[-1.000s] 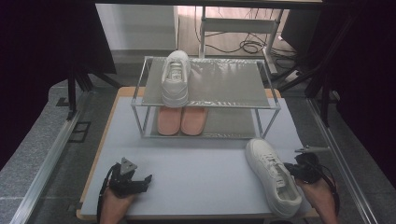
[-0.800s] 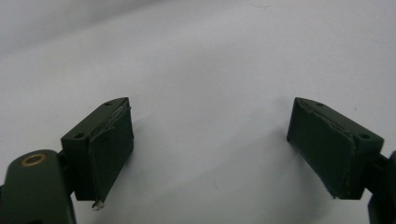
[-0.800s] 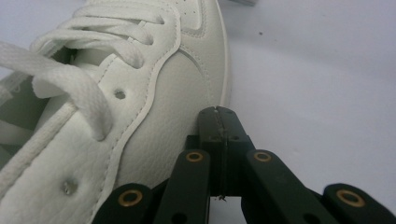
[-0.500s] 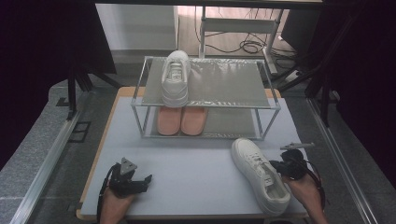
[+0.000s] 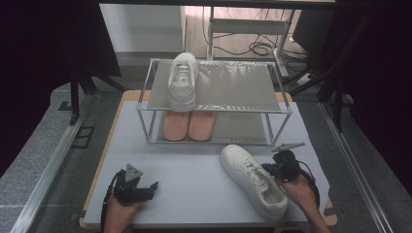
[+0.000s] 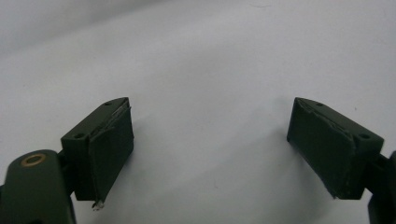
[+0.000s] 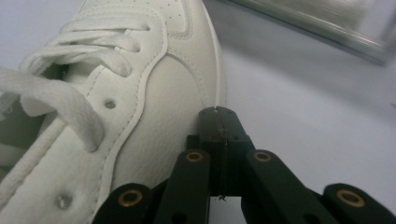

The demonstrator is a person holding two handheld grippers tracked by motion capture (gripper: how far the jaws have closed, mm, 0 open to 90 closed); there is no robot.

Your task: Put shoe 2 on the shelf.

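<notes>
White sneaker (image 5: pixel 253 180) is lying lower right of centre on the surface (image 5: pixel 194 170), nudged sideways by the right tool (image 7: pixel 218 112) with jaws pressed together against its side; pressure should be kept low near the sole, left tool (image 6: pixel 210 144) spread, idle.

The left gripper (image 5: pixel 148 187) lies low at the near left, held by the left hand (image 5: pixel 121 206) that comes in from the near edge. It points to the right. Its jaws stand wide apart, w/ nothing between them; in the left gripper view both dark pads (image 6: pixel 112 154) face each other across a big gap.

The right gripper (image 5: pixel 268 168) is at the near right, held by the right hand (image 5: pixel 299 191), forearm coming from the near edge. It points to the left. Its jaws are pressed fully together, tip to tip, w/ nothing clamped between them.
</notes>
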